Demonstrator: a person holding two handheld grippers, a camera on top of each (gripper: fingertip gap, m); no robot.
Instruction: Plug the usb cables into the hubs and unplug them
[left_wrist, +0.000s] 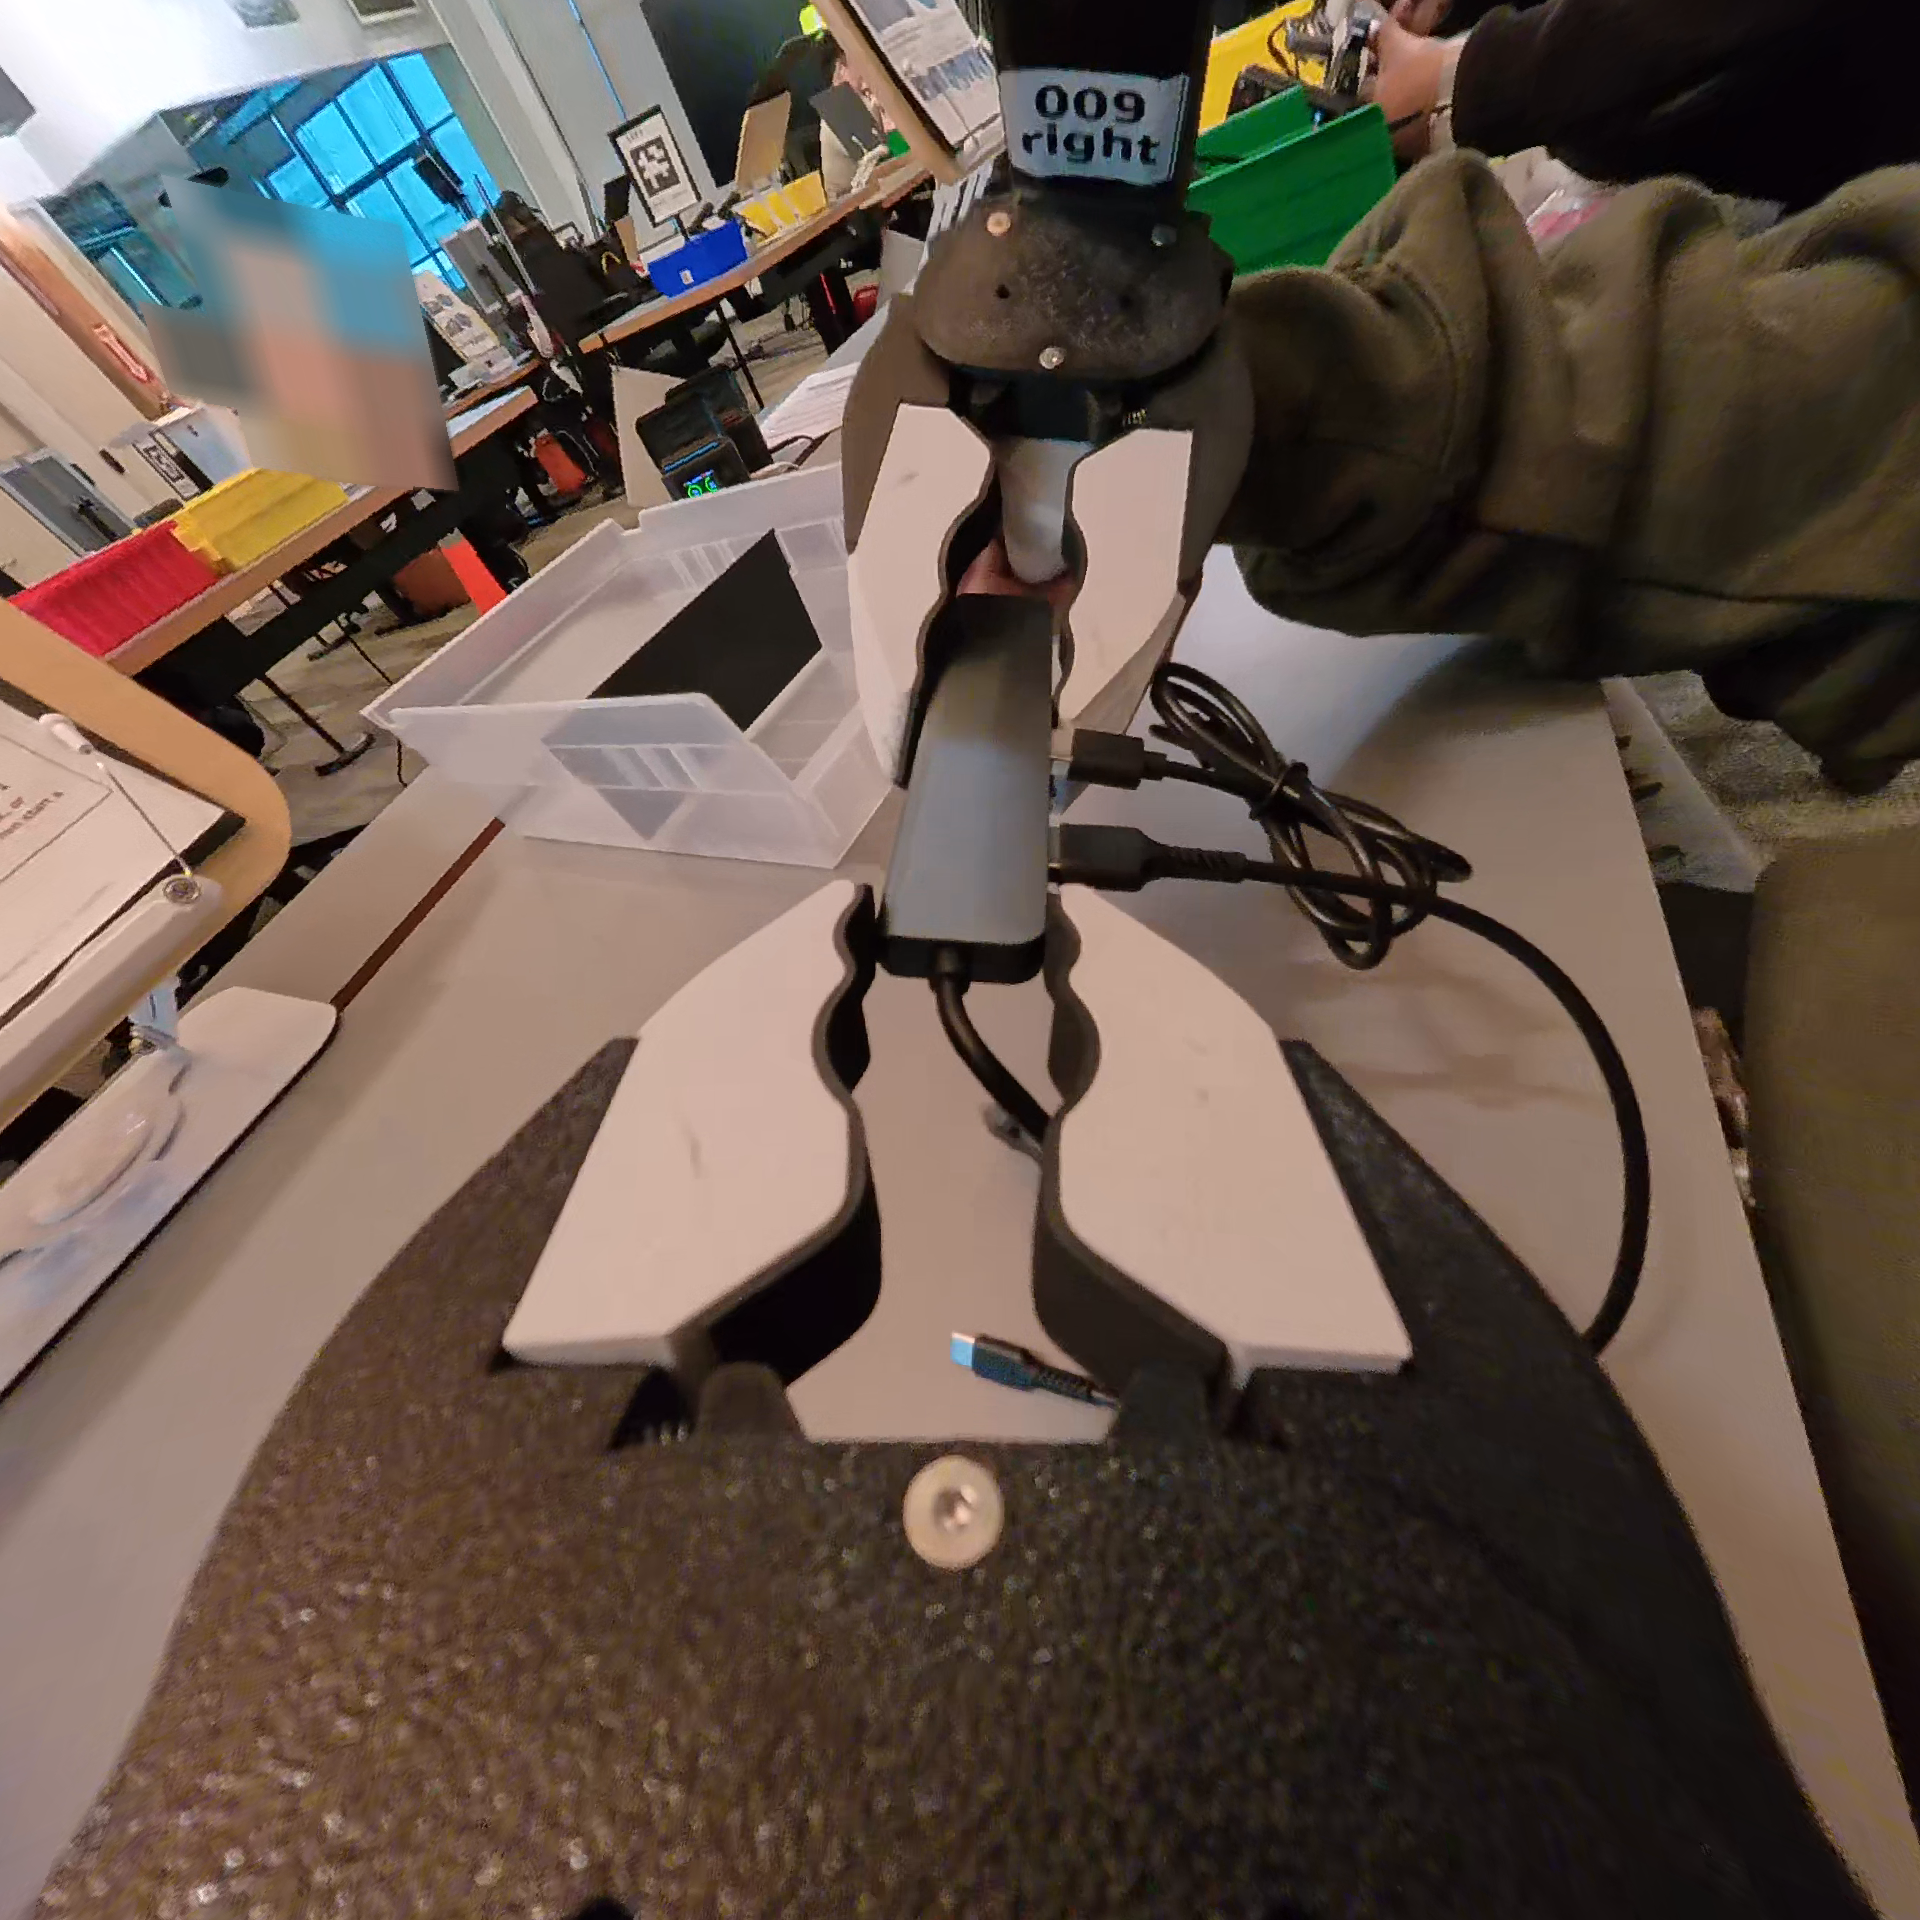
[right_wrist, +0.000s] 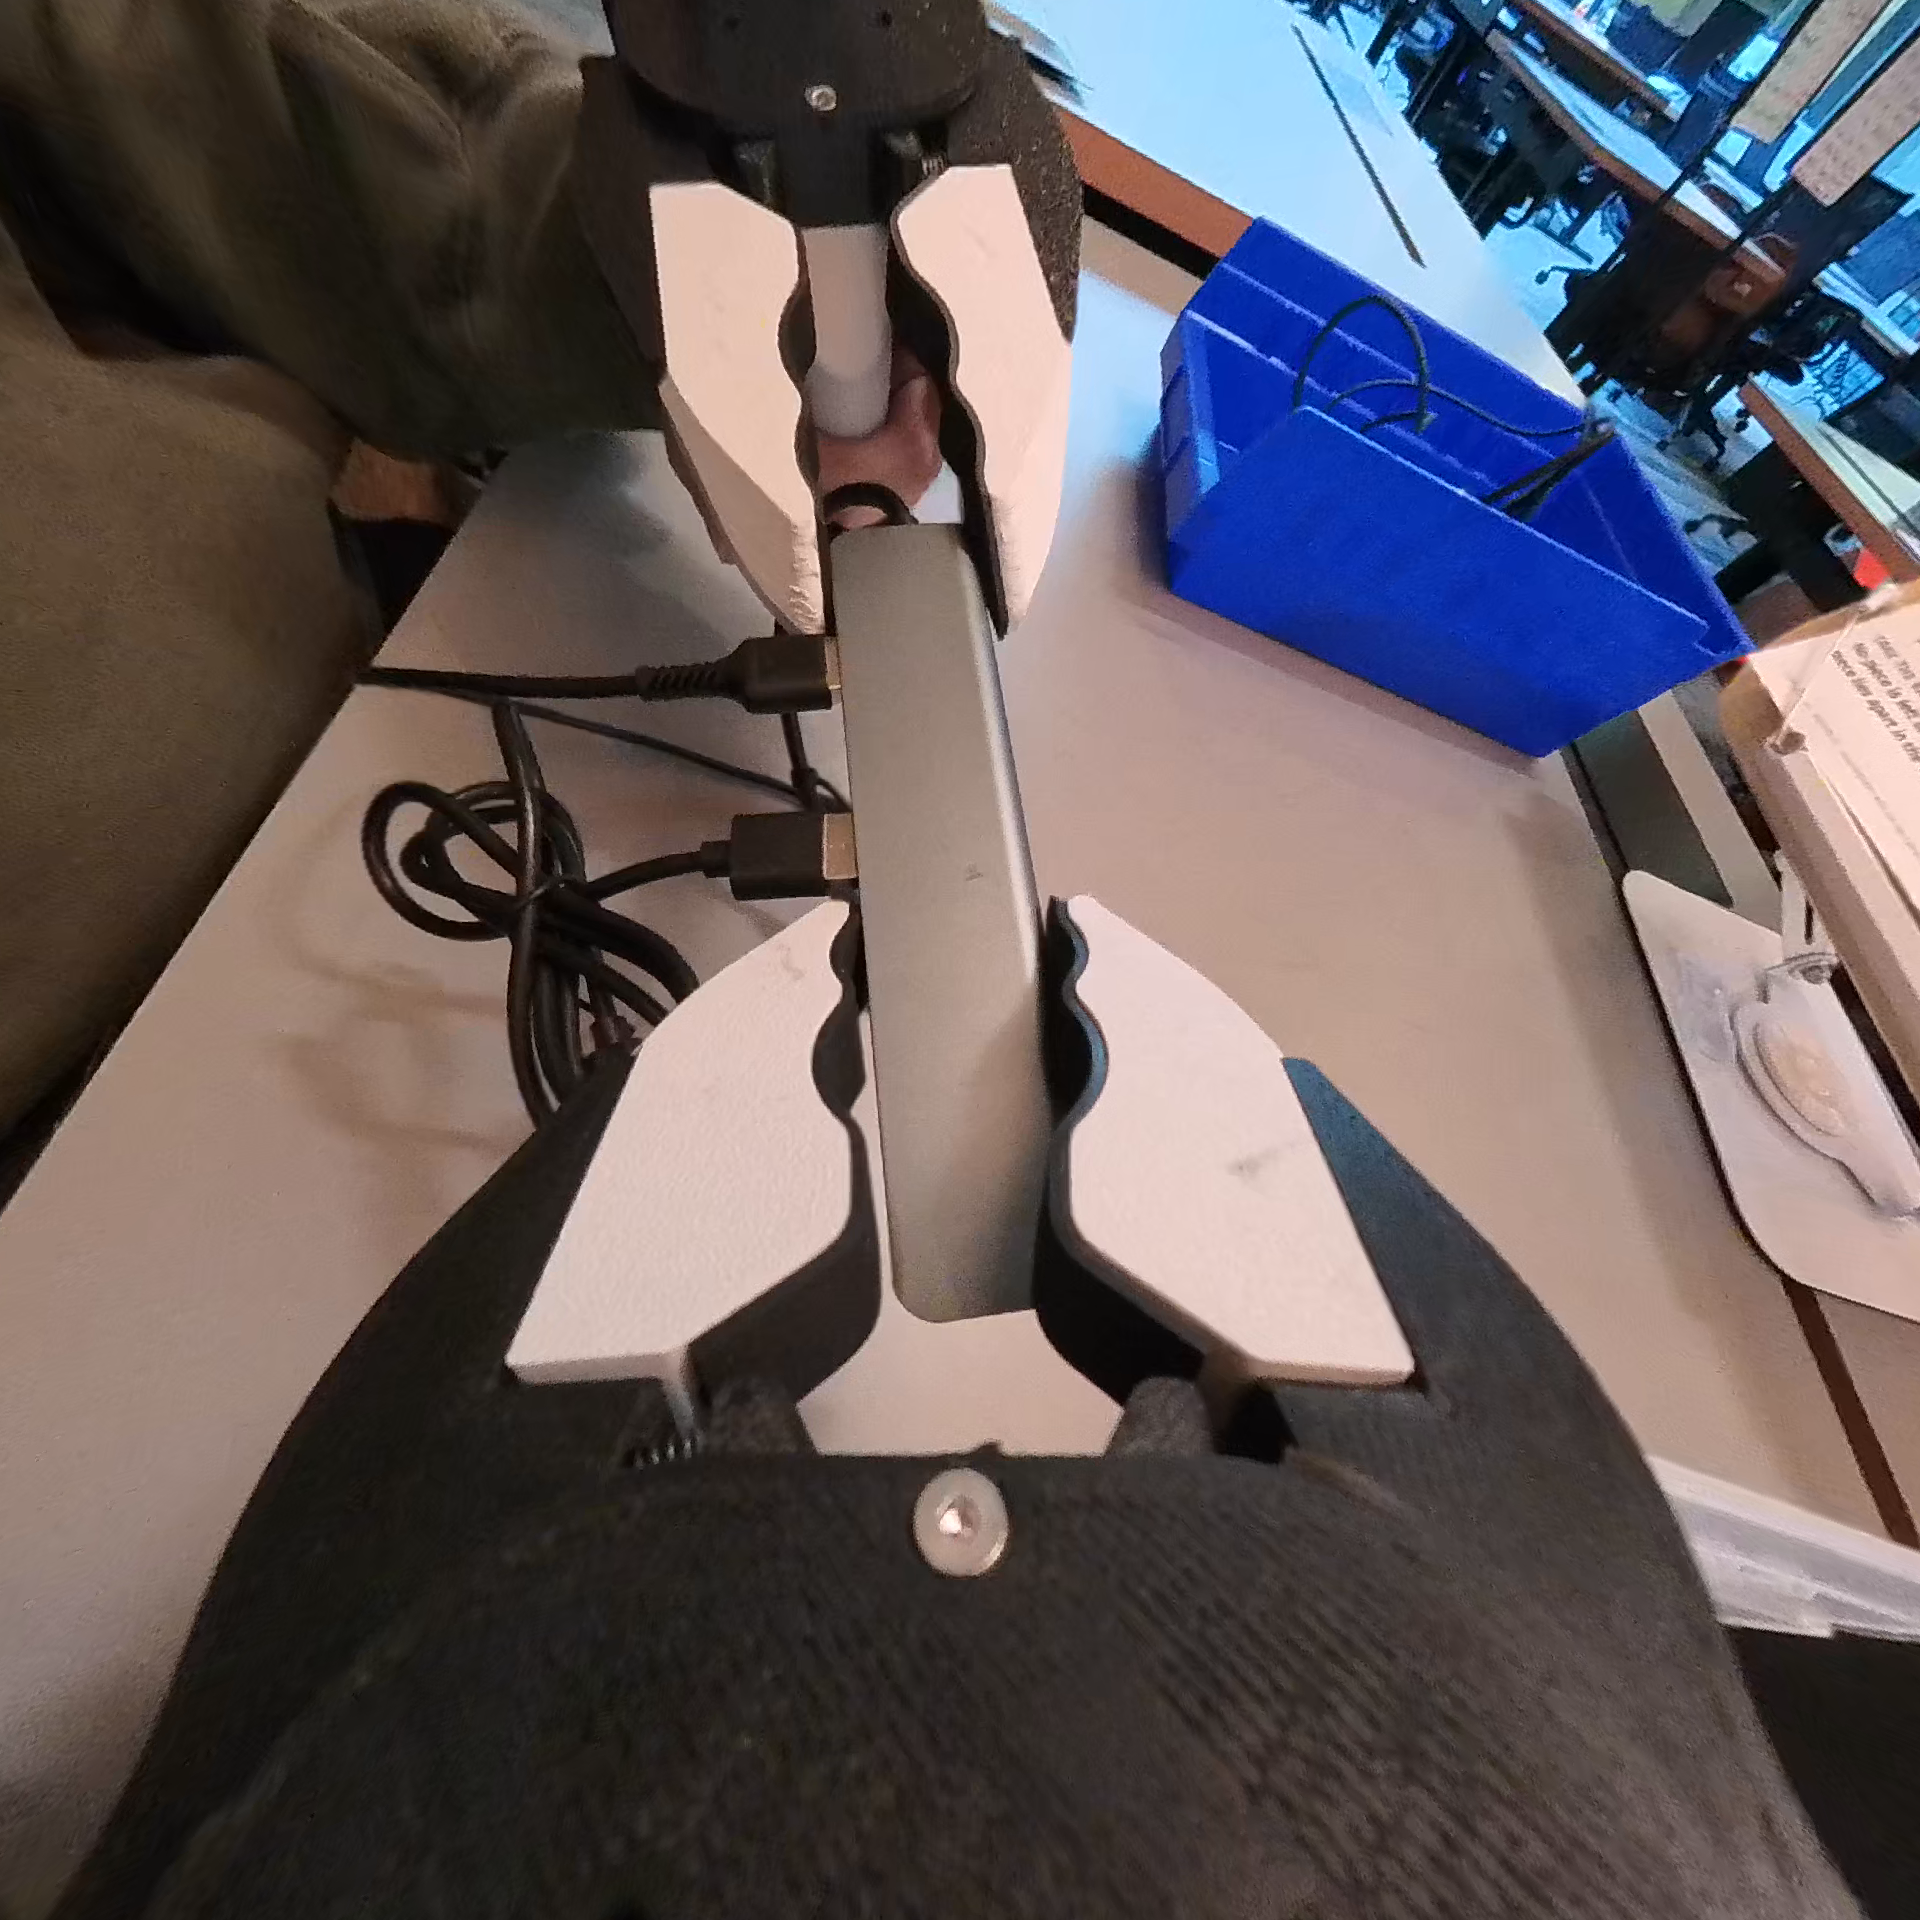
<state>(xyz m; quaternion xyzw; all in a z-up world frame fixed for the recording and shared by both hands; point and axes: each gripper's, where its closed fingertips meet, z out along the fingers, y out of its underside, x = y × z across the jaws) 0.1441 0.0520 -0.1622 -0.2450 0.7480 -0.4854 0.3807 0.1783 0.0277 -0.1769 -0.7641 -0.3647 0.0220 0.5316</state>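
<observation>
We are holding the grey hub (right_wrist: 940, 935) above the table (right_wrist: 1299, 831), left gripper (left_wrist: 961, 935) and right gripper (right_wrist: 951, 997) each clamped on one end. Two black plugs (right_wrist: 790, 675) are sitting in its side; we are judging that one gripper should let go and pull a plug straight out.

Grey hub (left_wrist: 971, 821): held at both ends by left gripper (left_wrist: 961, 935) and right gripper (left_wrist: 1003, 613); two black cables (left_wrist: 1351, 831) plugged into its right side, above desk (left_wrist: 644, 935).
</observation>
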